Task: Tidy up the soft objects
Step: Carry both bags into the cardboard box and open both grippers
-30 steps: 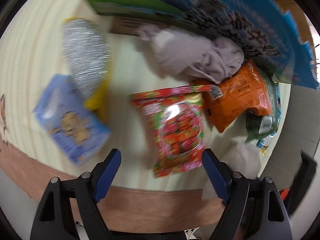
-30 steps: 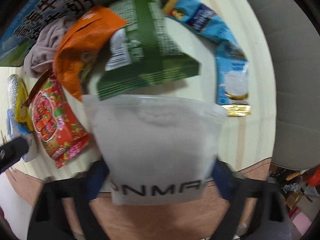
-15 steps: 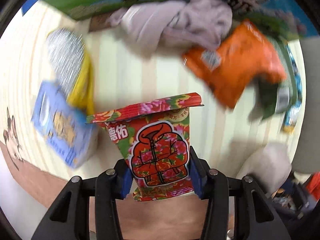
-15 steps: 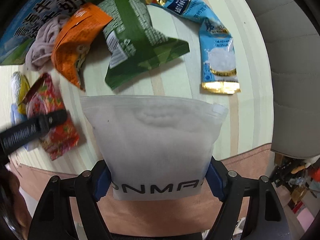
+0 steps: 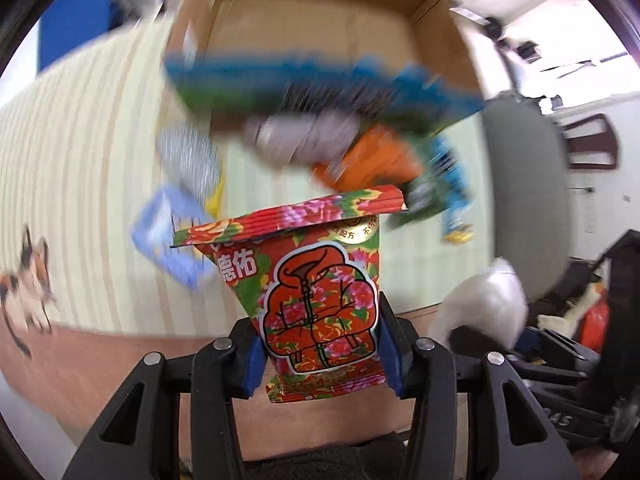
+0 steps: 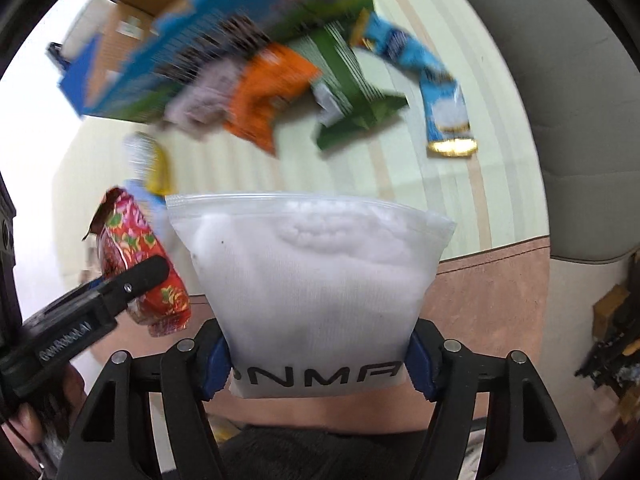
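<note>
A pale green striped table top (image 6: 460, 184), edged in reddish brown, is covered with soft goods. An open cardboard box (image 5: 320, 20) with blue and green printed sides is set at the far end. Against it a greyish cloth (image 5: 304, 136) is bunched, with an orange packet (image 6: 268, 104), a green packet (image 6: 352, 104) and a blue sachet (image 6: 440, 104) spread alongside. A silver and yellow item (image 5: 192, 160) and a light blue pack (image 5: 168, 240) are laid further left.

Both grippers are black plastic frames with triangular cut-outs, round silver screws at the joints and blue pads inside the fingers: left gripper (image 5: 322, 354), right gripper (image 6: 320, 364). At nine o'clock in the right view, the left one's side carries white lettering, blurred, probably a label.
</note>
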Available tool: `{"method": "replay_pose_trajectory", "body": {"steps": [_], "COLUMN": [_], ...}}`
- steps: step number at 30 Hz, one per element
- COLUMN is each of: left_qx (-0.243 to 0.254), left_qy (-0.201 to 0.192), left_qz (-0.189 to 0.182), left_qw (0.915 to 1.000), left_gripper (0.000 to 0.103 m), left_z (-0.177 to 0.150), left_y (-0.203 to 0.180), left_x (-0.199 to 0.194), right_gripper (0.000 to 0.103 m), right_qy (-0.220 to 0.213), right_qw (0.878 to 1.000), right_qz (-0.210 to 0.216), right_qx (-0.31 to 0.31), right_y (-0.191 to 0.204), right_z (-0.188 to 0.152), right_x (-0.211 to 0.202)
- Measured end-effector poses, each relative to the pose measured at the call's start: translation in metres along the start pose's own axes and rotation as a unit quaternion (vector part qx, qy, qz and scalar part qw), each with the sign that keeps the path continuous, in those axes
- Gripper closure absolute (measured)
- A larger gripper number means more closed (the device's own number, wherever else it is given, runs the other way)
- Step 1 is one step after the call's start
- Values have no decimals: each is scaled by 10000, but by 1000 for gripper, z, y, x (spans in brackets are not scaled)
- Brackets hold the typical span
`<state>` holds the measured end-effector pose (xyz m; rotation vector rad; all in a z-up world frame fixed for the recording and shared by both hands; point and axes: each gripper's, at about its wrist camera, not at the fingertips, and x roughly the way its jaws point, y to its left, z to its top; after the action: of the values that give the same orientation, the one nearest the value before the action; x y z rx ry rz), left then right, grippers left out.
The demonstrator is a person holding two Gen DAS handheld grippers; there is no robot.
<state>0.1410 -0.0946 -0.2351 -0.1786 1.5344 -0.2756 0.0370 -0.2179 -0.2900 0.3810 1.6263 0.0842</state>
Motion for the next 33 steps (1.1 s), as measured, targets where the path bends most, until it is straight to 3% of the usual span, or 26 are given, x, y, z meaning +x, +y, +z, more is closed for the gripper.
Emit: {"method": "replay_pose_trajectory", "body": {"steps": [2,6,11,14,19,24,29,33], "left_qx": [227,560,599,481,253,294,322,305], "left_qy": [-158,-397,-422,-246,211,683,979,1035], "left_qz": [-130,-79,175,267,279,254,86,113], "left_qw": [9995,9976,9972,9982,9991,9969,9946,9941], "left_gripper": [60,60,60,60,59,59,59,59], "left_z": [26,70,155,201,289,334,354,370], "left_y": [4,15,18,45,76,81,87,95], "left_x": [-37,-113,-114,-70,-1,46,88,100], "right_gripper": [30,30,30,30,30,30,30,29], "right_qy": [-205,-645,-1053,-1028,-775,-554,-274,-242], "right_qw": [9996,9965,9895,9879,9874,9876,9895,9879], "right_qz": [44,19,-355,-473,-590,-635,-489,-657], "right_qx": [-162,-534,-924,-1064,-1244,-1322,-1329,-1386], "right_y": [13,45,75,94,98,99,97,99], "right_z": [6,54,132,184,273,339,373,393], "right_x": [-26,-63,-85,-91,-60,-22,13,33]}}
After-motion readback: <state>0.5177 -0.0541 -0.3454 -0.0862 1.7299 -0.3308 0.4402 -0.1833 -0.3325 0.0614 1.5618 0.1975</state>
